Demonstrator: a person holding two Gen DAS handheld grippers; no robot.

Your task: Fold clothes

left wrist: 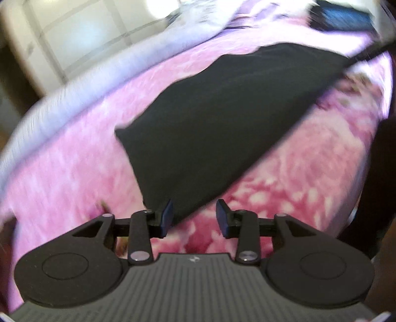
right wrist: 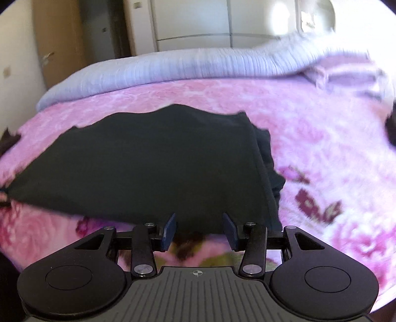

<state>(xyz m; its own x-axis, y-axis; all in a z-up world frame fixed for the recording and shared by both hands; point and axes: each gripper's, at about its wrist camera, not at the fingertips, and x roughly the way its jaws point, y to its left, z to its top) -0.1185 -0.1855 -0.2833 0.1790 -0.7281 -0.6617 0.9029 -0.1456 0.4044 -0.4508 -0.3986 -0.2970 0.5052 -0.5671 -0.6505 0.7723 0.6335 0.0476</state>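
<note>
A black garment (left wrist: 222,119) lies folded flat on a pink flowered blanket (left wrist: 74,161). In the left wrist view its near corner reaches down to my left gripper (left wrist: 195,214), whose blue pads (left wrist: 167,216) stand apart with nothing pressed between them. In the right wrist view the same black garment (right wrist: 148,168) spreads wide, with stacked layers showing along its right side. Its near edge sits just beyond my right gripper (right wrist: 200,229). That gripper is open too, its pads (right wrist: 229,229) apart over the hem and the blanket (right wrist: 321,138).
A lilac ribbed bedspread (right wrist: 185,64) runs along the far side of the bed. White wardrobe doors (right wrist: 198,22) and a wooden door (right wrist: 59,37) stand behind it. A dark blue item (left wrist: 346,14) lies at the bed's far corner. A dark shape (right wrist: 391,128) intrudes at the right edge.
</note>
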